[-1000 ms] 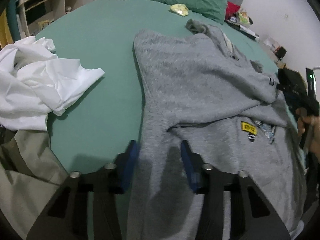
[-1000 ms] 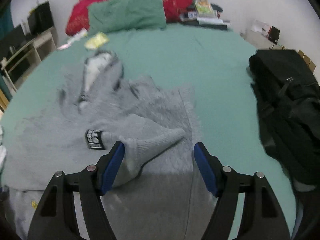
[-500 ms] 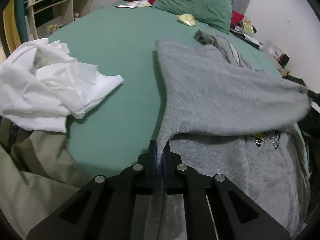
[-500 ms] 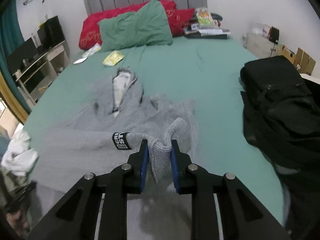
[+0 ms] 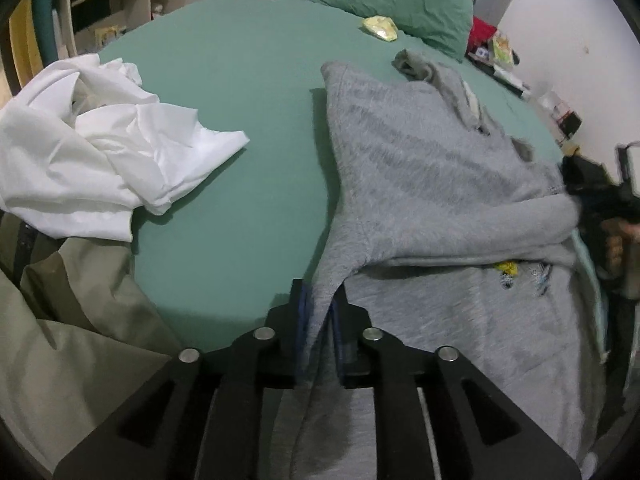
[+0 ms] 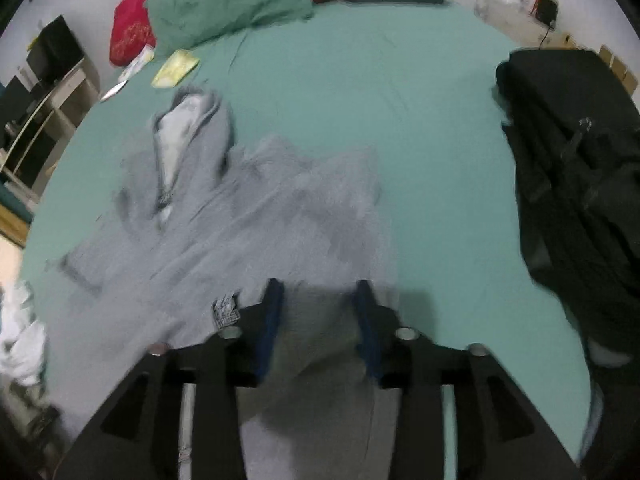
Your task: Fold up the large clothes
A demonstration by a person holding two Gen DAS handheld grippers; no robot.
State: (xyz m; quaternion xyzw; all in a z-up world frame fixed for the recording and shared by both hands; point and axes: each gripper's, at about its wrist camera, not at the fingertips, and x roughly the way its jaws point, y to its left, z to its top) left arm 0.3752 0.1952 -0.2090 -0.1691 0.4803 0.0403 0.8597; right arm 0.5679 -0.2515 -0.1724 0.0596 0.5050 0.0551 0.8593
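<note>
A grey hoodie (image 5: 420, 168) lies on the green bed (image 5: 248, 92), one sleeve folded across its chest. My left gripper (image 5: 320, 312) is shut on a pinch of the grey hoodie at its left side, near the armpit. In the right wrist view the hoodie (image 6: 240, 208) lies spread out with its hood toward the pillows. My right gripper (image 6: 318, 300) is open just above the grey cloth, jaws wide apart and nothing between them. The right gripper also shows in the left wrist view at the far right (image 5: 600, 196), by the sleeve cuff.
A crumpled white garment (image 5: 92, 148) and a khaki garment (image 5: 60, 320) lie at the left edge. A black bag (image 6: 576, 152) sits on the bed's right side. Green and red pillows (image 6: 224, 0) and a yellow packet (image 6: 176, 66) lie at the head.
My right gripper has opened and let go of the sleeve cuff, which now lies across the hoodie. My left gripper closed on the hoodie's side a second ago and keeps its hold.
</note>
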